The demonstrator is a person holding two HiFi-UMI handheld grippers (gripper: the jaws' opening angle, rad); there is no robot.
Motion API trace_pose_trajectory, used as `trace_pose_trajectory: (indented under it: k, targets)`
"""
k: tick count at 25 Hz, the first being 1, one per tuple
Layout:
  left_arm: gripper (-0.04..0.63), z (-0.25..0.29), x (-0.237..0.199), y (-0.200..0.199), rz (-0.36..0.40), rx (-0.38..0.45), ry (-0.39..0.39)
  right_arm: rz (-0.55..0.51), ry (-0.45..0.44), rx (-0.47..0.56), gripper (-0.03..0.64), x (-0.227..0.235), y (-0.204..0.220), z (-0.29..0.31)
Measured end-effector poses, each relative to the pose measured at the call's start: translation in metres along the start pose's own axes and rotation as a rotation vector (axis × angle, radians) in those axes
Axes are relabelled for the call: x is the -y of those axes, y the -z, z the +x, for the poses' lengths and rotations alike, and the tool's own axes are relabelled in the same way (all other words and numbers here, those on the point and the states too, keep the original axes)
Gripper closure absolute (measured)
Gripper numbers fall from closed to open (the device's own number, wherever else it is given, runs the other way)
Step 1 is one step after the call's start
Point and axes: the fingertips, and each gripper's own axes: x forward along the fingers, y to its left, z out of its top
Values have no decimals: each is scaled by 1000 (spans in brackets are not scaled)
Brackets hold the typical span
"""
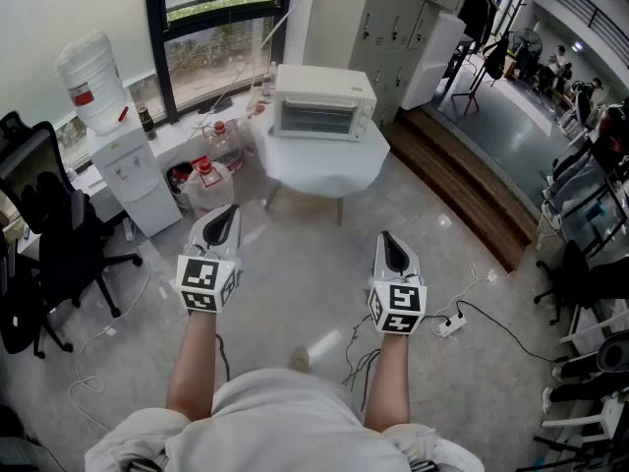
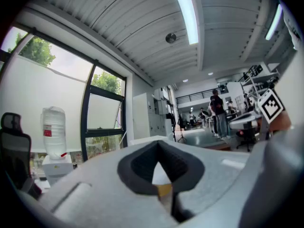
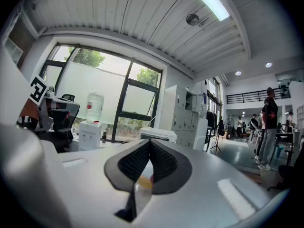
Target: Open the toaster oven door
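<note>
The white toaster oven (image 1: 324, 103) stands on a small table under a white cloth (image 1: 319, 160), a few steps ahead of me; its glass door (image 1: 316, 118) is closed. Both grippers are held out level at waist height, well short of the table and touching nothing. My left gripper (image 1: 229, 210) is shut and empty, its dark pads meeting at the tip (image 2: 159, 144). My right gripper (image 1: 386, 236) is likewise shut with nothing in it (image 3: 149, 142). In the right gripper view the toaster oven (image 3: 159, 135) shows just beyond the tips.
A water dispenser (image 1: 128, 165) and water jugs (image 1: 211, 170) stand left of the table, with a black office chair (image 1: 39, 234) further left. A power strip (image 1: 450, 324) and cables lie on the floor at right. A wooden step (image 1: 472, 195) runs along the right.
</note>
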Motion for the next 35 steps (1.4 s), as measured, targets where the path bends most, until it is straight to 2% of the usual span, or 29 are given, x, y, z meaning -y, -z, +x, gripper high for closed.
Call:
trace_pose_trajectory:
  k: [26, 35]
  targets:
    - [594, -3, -2, -3, 15, 5, 12, 34, 14, 36, 614, -6, -4, -4]
    - [552, -3, -7, 0, 14, -5, 9, 24, 2, 28, 607, -12, -4, -2]
